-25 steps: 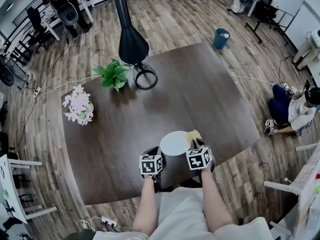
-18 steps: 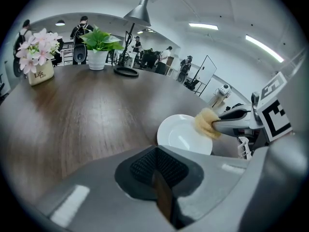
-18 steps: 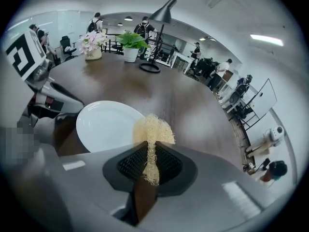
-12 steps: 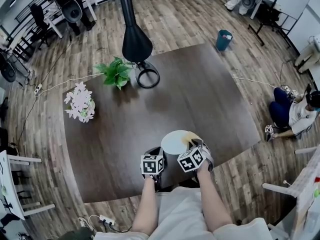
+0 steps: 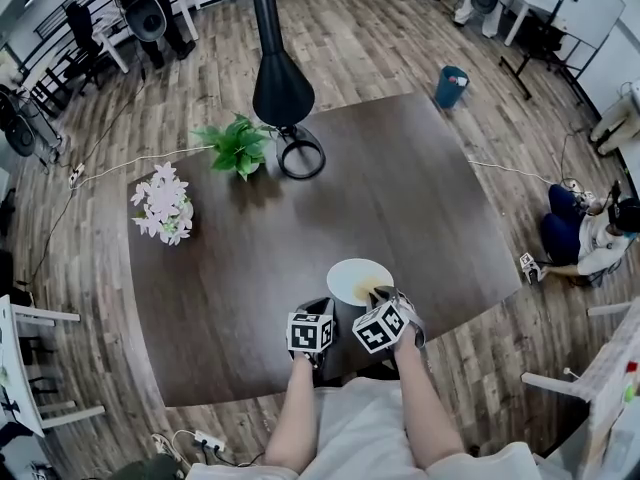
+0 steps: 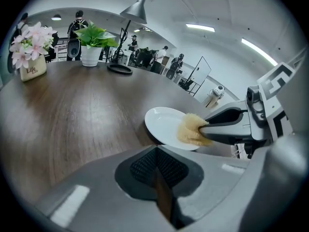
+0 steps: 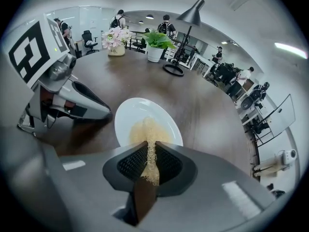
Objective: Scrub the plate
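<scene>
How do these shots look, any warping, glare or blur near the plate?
Head view: strong fisheye, the table edges bow, plate sharp. Left gripper view: black corners, soft sheen on the table. Right gripper view: same vignette, scrub pad crisp on the plate.

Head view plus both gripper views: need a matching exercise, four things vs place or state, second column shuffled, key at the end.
Things
1. plate
2. scrub pad
3. left gripper
4. pink flowers

Places or states
A. jaws shut, nothing between them
B. near the left side of the table, away from the plate
C. clamped in the right gripper, lying on the plate
D. white, on the table just ahead of both grippers

Pairs: 1-D, 2-C, 3-A, 4-B
</scene>
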`<state>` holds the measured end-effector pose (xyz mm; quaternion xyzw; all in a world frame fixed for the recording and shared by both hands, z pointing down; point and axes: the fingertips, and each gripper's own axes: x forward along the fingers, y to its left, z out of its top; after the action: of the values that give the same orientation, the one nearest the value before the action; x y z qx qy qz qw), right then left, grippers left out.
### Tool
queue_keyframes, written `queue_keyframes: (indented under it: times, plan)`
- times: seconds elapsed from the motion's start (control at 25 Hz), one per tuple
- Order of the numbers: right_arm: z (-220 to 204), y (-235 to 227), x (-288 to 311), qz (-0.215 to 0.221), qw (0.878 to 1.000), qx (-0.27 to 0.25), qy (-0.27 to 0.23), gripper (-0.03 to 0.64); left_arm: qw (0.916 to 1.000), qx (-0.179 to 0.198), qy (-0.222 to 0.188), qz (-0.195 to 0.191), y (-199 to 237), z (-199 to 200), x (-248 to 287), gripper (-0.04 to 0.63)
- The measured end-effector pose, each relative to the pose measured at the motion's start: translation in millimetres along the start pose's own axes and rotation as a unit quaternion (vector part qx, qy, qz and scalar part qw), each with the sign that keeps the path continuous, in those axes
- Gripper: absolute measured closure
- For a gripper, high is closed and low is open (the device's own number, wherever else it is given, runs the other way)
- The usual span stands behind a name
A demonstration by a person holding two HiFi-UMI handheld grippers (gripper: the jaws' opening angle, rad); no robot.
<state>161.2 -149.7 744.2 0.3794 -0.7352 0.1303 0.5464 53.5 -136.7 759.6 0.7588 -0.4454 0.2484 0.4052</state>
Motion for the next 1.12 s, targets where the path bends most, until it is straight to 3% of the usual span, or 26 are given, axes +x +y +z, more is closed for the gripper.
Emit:
queue_keyframes:
  times: [0.52, 1.12]
  plan:
    - [26, 18, 13, 0.03, 0.999, -0.041, -0.004, 0.548, 0.9999, -0.004, -0.013, -0.001, 7, 6, -4, 0.595]
    - [38, 26, 19, 0.067, 0.996, -0.046, -0.031, 0.548, 0.9993, -0.015, -0.032, -0.007, 4, 24, 3, 0.595]
